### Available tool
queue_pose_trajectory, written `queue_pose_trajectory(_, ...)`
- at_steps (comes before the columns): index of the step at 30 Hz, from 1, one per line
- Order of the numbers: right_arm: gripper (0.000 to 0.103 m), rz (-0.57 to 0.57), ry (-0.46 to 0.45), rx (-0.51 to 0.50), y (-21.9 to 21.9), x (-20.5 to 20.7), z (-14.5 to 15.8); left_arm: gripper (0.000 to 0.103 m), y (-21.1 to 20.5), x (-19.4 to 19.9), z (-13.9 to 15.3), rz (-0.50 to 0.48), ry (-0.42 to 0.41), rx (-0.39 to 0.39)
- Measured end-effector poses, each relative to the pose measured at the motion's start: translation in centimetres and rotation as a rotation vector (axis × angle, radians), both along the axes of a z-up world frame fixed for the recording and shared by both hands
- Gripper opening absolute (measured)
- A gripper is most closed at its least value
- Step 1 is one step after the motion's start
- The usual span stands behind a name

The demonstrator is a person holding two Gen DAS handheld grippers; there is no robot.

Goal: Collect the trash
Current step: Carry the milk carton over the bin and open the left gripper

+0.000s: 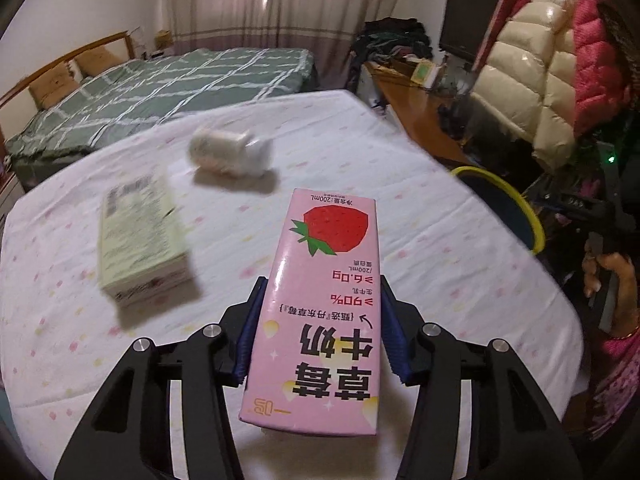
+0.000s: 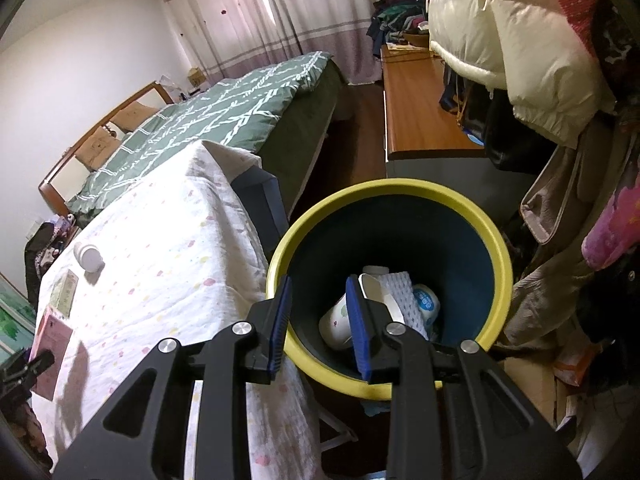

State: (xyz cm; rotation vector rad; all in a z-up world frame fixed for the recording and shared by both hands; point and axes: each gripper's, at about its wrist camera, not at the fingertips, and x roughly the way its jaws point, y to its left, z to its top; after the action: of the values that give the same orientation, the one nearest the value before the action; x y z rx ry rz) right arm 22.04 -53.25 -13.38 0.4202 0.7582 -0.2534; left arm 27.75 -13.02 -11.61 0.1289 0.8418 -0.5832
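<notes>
1. My right gripper hangs over the yellow-rimmed bin, jaws parted, holding nothing.
2. A paper cup and a white sponge lie inside the bin.
3. A white bottle lies on the tablecloth to the left.

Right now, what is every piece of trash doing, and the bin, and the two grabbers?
Pink strawberry milk carton: clamped in the left gripper, raised off the cloth.
Green carton: lying flat on the table.
White bottle: lying on its side on the table.
Yellow-rimmed bin: upright, open, partly filled.
Paper cup: lying tipped in the bin.
Right gripper: over the bin, jaws apart, holding nothing.
</notes>
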Motion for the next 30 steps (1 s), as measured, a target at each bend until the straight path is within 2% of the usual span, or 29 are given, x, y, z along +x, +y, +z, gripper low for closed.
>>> queue_pose_trajectory(7, 0.027, 0.005, -0.029, -0.005, -1.8, -2.5, 0.8, 0.052, -8.3, -0.1, 3.2, -0.131, -0.02, -0.039)
queue_pose_trajectory(13, 0.027, -0.035, -0.037, -0.033, -4.5, -5.4, 1.3, 0.052, -17.1, 0.6, 3.7, -0.241, -0.009, -0.039)
queue_pose_trajectory(20, 0.027, -0.074, -0.045, -0.05, -6.7, -7.8, 1.4, 0.052, -27.6, 2.4, 1.4, -0.324, 0.044, -0.013)
queue_pose_trajectory(30, 0.027, -0.107, -0.026, -0.03, -8.8, -8.8, 0.4, 0.052, -36.7, 4.3, -2.0, -0.351, 0.099, 0.026)
